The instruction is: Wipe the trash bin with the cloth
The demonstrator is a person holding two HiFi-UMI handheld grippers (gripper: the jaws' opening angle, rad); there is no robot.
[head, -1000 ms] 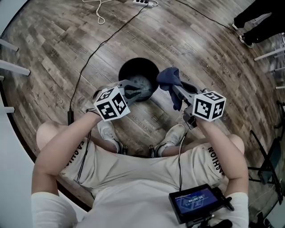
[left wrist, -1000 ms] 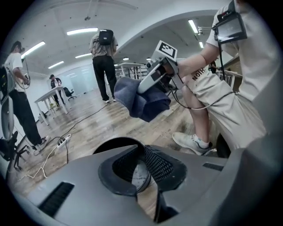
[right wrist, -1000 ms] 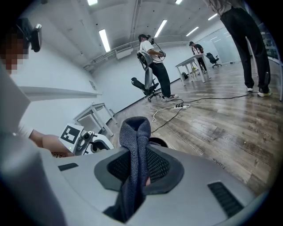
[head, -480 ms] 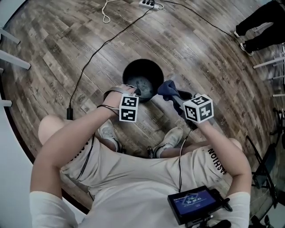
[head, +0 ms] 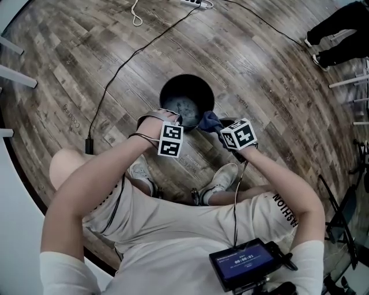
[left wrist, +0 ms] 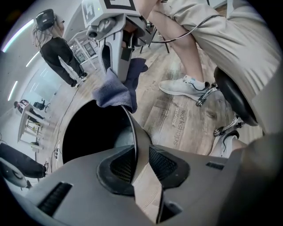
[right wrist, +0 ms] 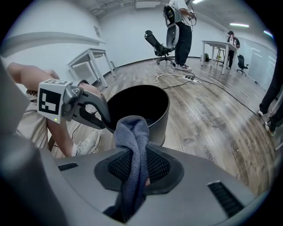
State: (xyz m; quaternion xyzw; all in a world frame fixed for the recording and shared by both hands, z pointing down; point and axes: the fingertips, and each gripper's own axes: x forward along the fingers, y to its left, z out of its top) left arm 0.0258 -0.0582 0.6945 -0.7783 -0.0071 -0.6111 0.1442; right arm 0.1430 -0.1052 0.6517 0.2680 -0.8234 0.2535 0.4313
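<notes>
The black trash bin (head: 164, 97) stands on the wood floor in front of my feet. My left gripper (head: 179, 120) sits on its near rim. Its jaws have just been opening, and the thin bin wall (left wrist: 138, 140) now runs between the left gripper's (left wrist: 140, 164) pads, which close on it. My right gripper (head: 215, 128) is shut on a blue cloth (head: 209, 121). The cloth (right wrist: 132, 145) bunches up between the right gripper's (right wrist: 138, 165) pads and lies against the bin's (right wrist: 162, 118) near right rim. In the left gripper view the cloth (left wrist: 114, 93) drapes over the rim.
A black cable (head: 121, 69) and a white cord with a power strip (head: 194, 3) lie on the floor beyond the bin. My shoes (head: 223, 175) flank a stool base. A person (right wrist: 179, 31) stands by tables and an office chair (right wrist: 157, 44) far off.
Both grippers came down to the bin. The left one, shut above it before, now straddles the near rim. The right one carried the cloth down to the rim's right side.
</notes>
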